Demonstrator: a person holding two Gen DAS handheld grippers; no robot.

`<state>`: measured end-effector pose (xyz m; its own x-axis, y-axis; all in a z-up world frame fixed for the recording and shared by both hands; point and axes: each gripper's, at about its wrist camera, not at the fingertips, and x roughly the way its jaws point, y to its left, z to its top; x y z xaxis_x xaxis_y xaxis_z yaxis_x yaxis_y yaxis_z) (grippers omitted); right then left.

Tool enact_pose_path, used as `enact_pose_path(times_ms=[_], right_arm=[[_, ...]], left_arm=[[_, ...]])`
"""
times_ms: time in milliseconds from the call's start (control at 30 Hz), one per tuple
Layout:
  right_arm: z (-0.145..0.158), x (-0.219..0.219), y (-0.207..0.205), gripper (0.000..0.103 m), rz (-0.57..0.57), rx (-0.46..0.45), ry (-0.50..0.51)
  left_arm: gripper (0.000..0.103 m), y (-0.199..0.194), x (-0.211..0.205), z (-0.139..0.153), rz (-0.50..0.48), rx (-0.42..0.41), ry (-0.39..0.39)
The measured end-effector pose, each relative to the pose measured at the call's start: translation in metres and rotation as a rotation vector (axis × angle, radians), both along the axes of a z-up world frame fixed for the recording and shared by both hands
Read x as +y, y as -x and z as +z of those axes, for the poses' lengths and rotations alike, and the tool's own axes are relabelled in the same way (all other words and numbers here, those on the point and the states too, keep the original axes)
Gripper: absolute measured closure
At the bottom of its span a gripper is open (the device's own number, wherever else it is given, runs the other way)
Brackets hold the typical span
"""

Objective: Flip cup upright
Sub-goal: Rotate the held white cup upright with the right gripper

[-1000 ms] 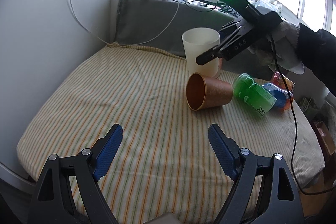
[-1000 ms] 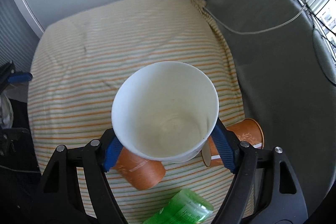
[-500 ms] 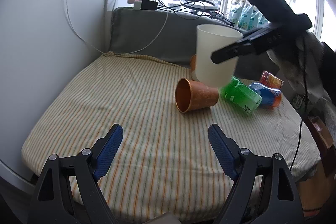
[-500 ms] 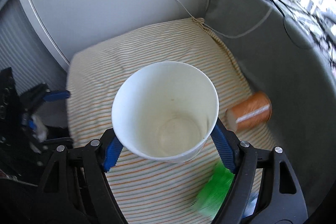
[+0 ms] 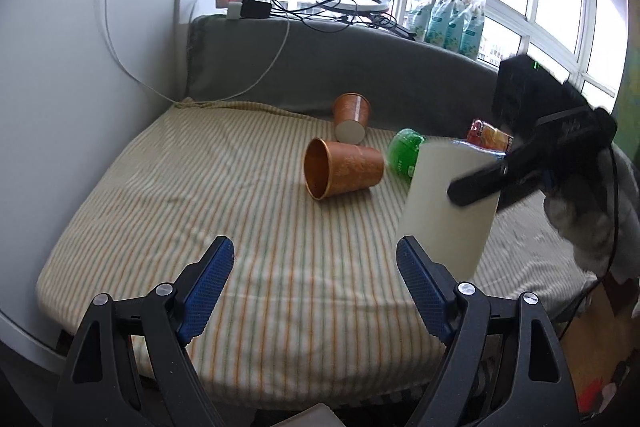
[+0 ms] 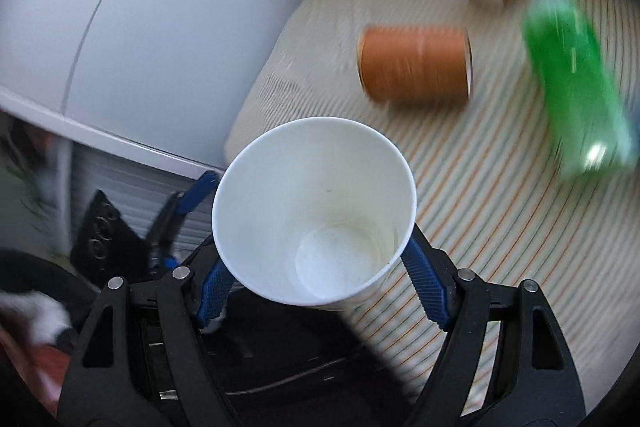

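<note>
**Inspector:** Start with the big items. Where is the work?

**Onlooker:** Over the striped cushion [image 5: 224, 195]. The right gripper [image 6: 316, 267] has its blue pads clamped on the lower wall of the white cup [image 6: 314, 211], mouth toward the camera. From the left wrist view the cup [image 5: 444, 211] hangs above the cushion's near right part, slightly tilted, close by the left gripper [image 5: 316, 287], which is spread wide with nothing in it.

**Inspector:** Advice for setting it down?

**Onlooker:** I'd level the base first, lower it onto a flat stretch well apart from the near orange cup [image 5: 342, 169], the far orange cup [image 5: 351, 117] and the green bottle [image 5: 406, 151], all lying on their sides, then ease the jaws apart only once it stands. The cushion looks soft, so a tilted landing could tip it.

**Inspector:** Anything you cannot confirm?

**Onlooker:** The right wrist view is badly smeared. The cup's base and any gap beneath it are unclear. Items behind the green bottle are mostly hidden.
</note>
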<state>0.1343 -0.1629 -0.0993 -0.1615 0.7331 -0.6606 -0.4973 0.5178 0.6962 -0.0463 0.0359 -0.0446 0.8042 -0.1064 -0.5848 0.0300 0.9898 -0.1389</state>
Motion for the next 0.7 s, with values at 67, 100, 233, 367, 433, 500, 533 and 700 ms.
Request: enact_pose_path(times_ms=[67,100,233,367,433,500,533,700], right_arm=[[-0.012,-0.002,0.001,0.024,-0.010,0.026,0.021],[-0.016,-0.001,0.000,0.024,-0.016,0.030,0.036],[-0.026,0.002,-0.006,0.023,-0.049,0.054,0.093],[-0.026,0.009,-0.006,0.023,-0.044,0.014,0.137],[-0.022,0.011,-0.005,0.023,-0.048,-0.021,0.158],[-0.019,0.017,-0.004,0.021,-0.053,-0.067,0.178],[-0.018,0.018,-0.003,0.018,-0.060,-0.085,0.182],[-0.006,0.009,-0.002,0.017,-0.094,-0.139,0.167]], left_arm=[[0.019,0.000,0.000,0.001,0.001,0.000,0.000],[0.019,-0.001,-0.001,0.001,0.001,0.001,0.001],[0.019,-0.004,-0.001,0.001,0.002,0.005,0.000],[0.019,-0.007,-0.001,0.000,0.003,0.011,0.002],[0.019,-0.008,-0.001,0.000,0.002,0.013,0.003],[0.019,-0.011,0.000,-0.001,-0.001,0.019,0.004],[0.019,-0.013,0.000,-0.001,-0.002,0.023,0.007],[0.019,-0.023,0.002,0.000,-0.026,0.057,0.057]])
